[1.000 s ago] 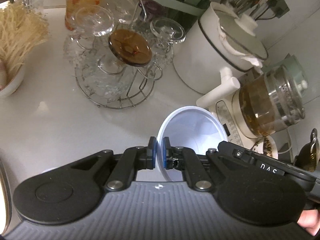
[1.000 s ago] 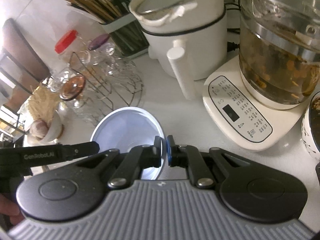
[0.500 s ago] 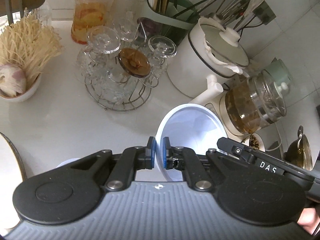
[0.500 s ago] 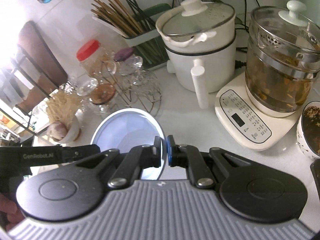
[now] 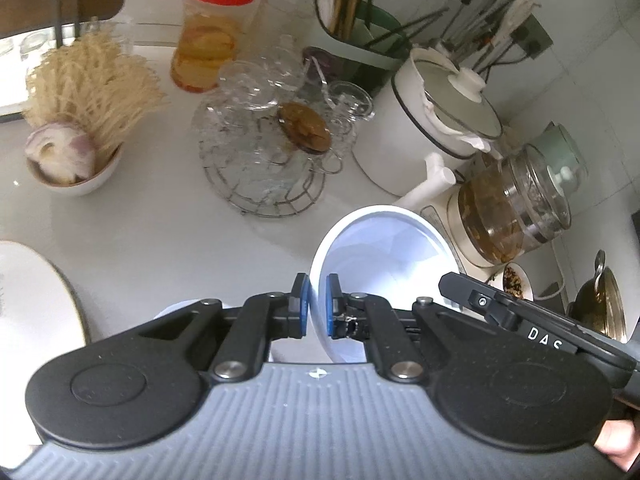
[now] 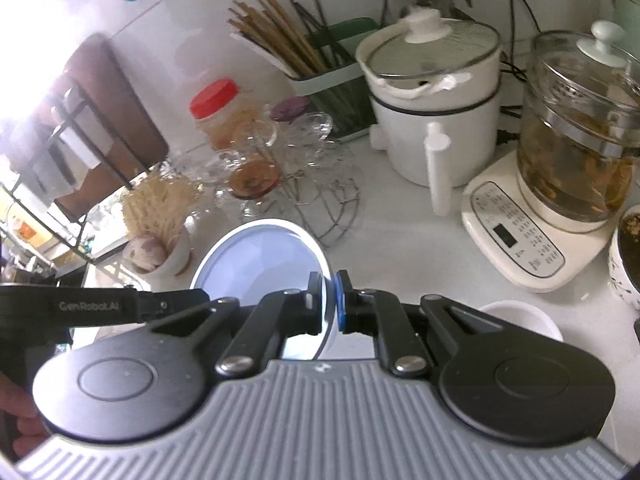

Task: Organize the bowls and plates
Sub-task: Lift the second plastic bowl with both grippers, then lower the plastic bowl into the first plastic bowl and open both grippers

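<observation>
Both grippers hold one pale blue bowl (image 5: 384, 256) above the white counter. My left gripper (image 5: 316, 312) is shut on the bowl's left rim. My right gripper (image 6: 329, 307) is shut on the right rim of the same bowl (image 6: 256, 260). The bowl is tilted, its inside facing the cameras. A second small white bowl (image 6: 520, 320) sits on the counter below the right gripper. A large white plate (image 5: 36, 300) lies at the left edge of the left wrist view. Another pale bowl's edge (image 5: 176, 309) shows under the left gripper.
A wire rack of glass cups (image 5: 272, 152), a red-lidded jar (image 5: 212, 36), a white bowl with noodles and onion (image 5: 80, 136), a white lidded pot (image 6: 436, 108), a glass kettle on its base (image 6: 576, 152) and a chopstick holder (image 6: 320, 68) crowd the counter's back.
Both grippers have risen with the bowl between them; the counter items look smaller and farther. The white bowl and the plate have come into view.
</observation>
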Demonstrator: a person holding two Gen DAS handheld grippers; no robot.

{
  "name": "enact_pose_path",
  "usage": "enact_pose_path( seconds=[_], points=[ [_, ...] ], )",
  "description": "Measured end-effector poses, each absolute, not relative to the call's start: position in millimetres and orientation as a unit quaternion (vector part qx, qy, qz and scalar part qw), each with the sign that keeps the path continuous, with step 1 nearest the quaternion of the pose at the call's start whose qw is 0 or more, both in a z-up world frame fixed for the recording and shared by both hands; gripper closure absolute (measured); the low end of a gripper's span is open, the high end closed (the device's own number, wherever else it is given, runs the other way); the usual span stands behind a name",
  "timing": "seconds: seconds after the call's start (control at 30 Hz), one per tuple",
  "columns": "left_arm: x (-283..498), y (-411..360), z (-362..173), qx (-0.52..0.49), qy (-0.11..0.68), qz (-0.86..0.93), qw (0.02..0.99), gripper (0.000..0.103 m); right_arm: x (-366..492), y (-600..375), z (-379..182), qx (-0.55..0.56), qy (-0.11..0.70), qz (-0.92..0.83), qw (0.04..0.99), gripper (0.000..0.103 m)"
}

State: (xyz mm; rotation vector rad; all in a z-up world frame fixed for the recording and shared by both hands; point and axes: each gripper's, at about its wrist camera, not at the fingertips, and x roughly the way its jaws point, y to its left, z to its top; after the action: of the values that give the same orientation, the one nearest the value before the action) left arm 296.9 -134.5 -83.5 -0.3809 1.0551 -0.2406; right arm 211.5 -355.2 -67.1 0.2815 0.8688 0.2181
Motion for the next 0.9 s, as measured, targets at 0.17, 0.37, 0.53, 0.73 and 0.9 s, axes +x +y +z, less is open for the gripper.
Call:
enact_pose_path(
  seconds=[0.17,0.37,0.53,0.73,0.9],
  points=[
    [286.3,-118.6,-78.9,-0.192,0.49,-0.095,0.845,0.095,209.8,-338.2,-64.2,0.124,0.416,0.122,0.892,0.093],
    [272.2,-97.9,-76.6,-0.21,0.483,-0.077,0.847,0.095,207.6,-321.1,-63.2,0.113,0.421,0.138,0.889,0.093],
    [260.8,-80.8,-80.0,-0.226,0.484,-0.059,0.844,0.095,205.5,-305.1,-64.9,0.102,0.429,0.153,0.885,0.093],
    [250.8,-65.9,-86.6,-0.24,0.487,-0.041,0.839,0.095,203.3,-290.7,-70.6,0.092,0.443,0.164,0.877,0.093],
    [247.0,-56.7,-96.5,-0.247,0.496,-0.028,0.832,0.095,203.2,-281.7,-81.1,0.088,0.46,0.168,0.867,0.092]
  ],
)
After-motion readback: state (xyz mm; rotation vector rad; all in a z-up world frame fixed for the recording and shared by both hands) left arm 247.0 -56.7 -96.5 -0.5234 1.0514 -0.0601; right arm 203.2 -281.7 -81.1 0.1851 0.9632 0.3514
